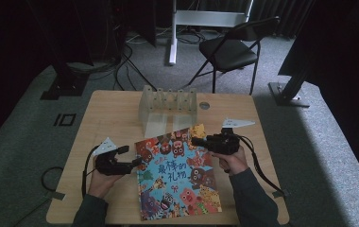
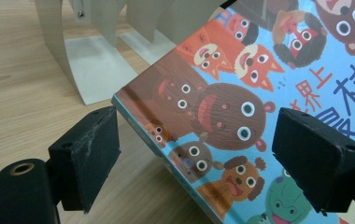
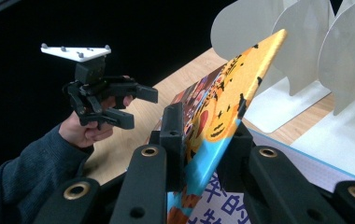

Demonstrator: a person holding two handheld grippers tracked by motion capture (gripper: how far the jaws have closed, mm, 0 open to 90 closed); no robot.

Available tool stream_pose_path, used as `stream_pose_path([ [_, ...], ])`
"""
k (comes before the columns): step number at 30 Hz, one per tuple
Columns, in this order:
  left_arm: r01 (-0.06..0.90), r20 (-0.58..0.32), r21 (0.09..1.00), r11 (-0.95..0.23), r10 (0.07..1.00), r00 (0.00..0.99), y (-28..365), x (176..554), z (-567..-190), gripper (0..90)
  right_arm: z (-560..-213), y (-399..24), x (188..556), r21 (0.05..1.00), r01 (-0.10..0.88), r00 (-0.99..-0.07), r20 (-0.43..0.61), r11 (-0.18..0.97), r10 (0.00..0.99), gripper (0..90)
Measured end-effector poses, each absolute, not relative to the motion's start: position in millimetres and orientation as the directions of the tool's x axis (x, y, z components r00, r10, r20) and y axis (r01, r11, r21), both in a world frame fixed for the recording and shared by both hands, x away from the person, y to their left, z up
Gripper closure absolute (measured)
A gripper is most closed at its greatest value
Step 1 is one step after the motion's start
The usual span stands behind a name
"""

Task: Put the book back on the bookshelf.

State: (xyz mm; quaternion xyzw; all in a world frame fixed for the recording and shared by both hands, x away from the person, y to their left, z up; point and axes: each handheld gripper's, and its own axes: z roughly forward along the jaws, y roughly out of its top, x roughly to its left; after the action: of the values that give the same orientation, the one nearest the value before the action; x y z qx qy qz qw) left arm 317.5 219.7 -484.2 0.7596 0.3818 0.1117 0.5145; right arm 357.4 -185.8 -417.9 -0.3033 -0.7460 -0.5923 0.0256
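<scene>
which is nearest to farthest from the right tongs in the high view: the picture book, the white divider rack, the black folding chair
1. picture book: its far right corner is clamped in the right tongs.
2. white divider rack: on the table just beyond the book, ahead and to the left.
3. black folding chair: on the carpet past the table's far edge.

Glossy, smooth printed card on the book cover [image 2: 259,93]; pale matt wood grain across the bench [image 2: 21,88]; matt, scuffed black pads [image 2: 89,154]; dull grey metal rack [image 1: 168,111]
</scene>
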Motion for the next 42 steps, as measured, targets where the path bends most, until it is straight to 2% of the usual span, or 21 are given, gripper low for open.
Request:
stream_pose_path([
  [15, 0.476, -0.260, 0.866, -0.154, 0.675, 0.690, 217.4, 325.1, -488.9, 15.1, -414.7, -190.8, 352.5, 0.890, 0.450, -0.838, 0.394, 0.070, 0.378, 78.4],
  [26, 0.467, -0.297, 0.873, -0.141, 0.606, 0.738, 214.1, 329.8, -483.2, 15.0, -410.4, -192.0, 347.5, 0.913, 0.404, -0.869, 0.364, 0.055, 0.336, 79.1],
  [29, 0.491, -0.345, 0.861, -0.131, 0.560, 0.754, 212.9, 336.6, -476.0, 15.3, -409.8, -192.2, 346.9, 0.920, 0.390, -0.879, 0.356, 0.048, 0.318, 79.6],
  [32, 0.491, -0.356, 0.862, -0.125, 0.539, 0.763, 212.8, 338.2, -470.9, 18.4, -409.2, -192.9, 346.6, 0.923, 0.382, -0.885, 0.352, 0.043, 0.303, 79.9],
  [33, 0.488, -0.361, 0.866, -0.113, 0.534, 0.764, 214.8, 338.9, -466.8, 24.4, -407.5, -195.7, 347.0, 0.927, 0.372, -0.890, 0.345, 0.038, 0.299, 79.9],
  [34, 0.485, -0.369, 0.869, -0.098, 0.526, 0.767, 216.8, 339.4, -465.0, 24.4, -407.5, -195.7, 347.0, 0.927, 0.372, -0.890, 0.345, 0.038, 0.299, 79.9],
  [37, 0.479, -0.379, 0.874, -0.078, 0.506, 0.775, 221.8, 340.6, -460.3, 35.2, -405.0, -200.1, 348.3, 0.930, 0.364, -0.891, 0.335, 0.042, 0.307, 79.1],
  [42, 0.462, -0.368, 0.883, -0.081, 0.490, 0.790, 225.0, 339.7, -453.8, 43.8, -401.4, -202.4, 349.4, 0.934, 0.342, -0.883, 0.284, 0.098, 0.373, 70.8],
])
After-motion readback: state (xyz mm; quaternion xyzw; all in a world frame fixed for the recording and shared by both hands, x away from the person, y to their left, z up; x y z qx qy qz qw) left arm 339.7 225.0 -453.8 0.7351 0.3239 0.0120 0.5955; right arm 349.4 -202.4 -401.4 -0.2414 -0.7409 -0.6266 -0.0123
